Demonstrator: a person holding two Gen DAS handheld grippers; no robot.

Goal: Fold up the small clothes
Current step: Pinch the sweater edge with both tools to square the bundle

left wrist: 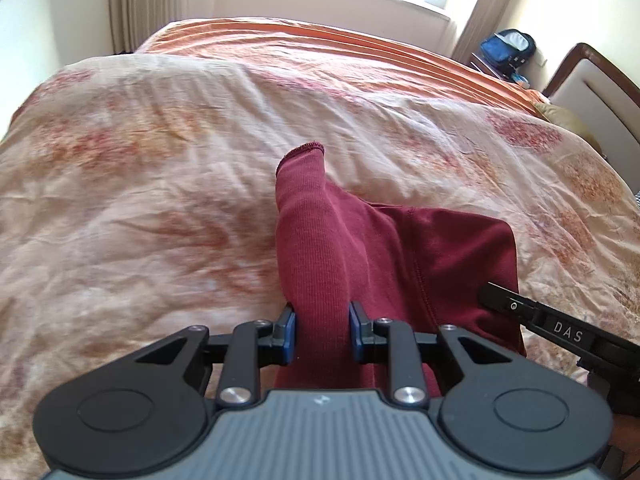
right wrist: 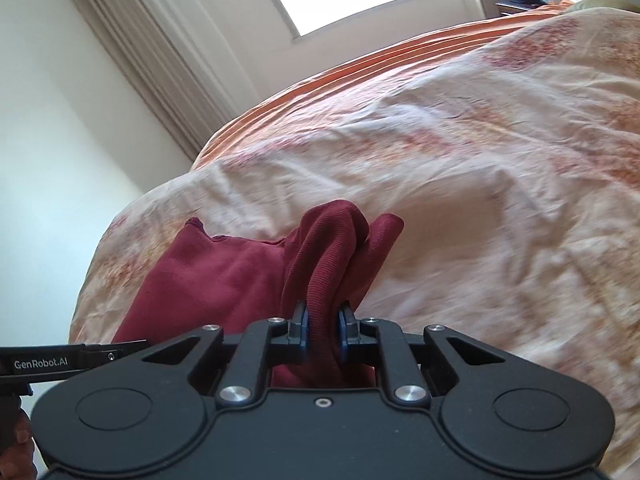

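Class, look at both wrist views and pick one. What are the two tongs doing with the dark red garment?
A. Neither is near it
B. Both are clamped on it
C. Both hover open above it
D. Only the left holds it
B: the left tongs and the right tongs each have the garment bunched between their pads.

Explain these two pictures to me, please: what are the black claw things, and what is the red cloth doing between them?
There is no robot here. A person holds a hand-held gripper in each hand, and a small wide-angle camera on each one looks forward along its two fingers. One picture comes from the left hand-held gripper, the other from the right hand-held gripper. Both look down on a bed with a wrinkled floral cover and an orange blanket beyond it, under a window. The dark red garment, ribbed and small, lies partly on the cover. Each gripper has its blue pads closed on a bunched part of it, ready for folding. Each picture also shows the other gripper at its edge.
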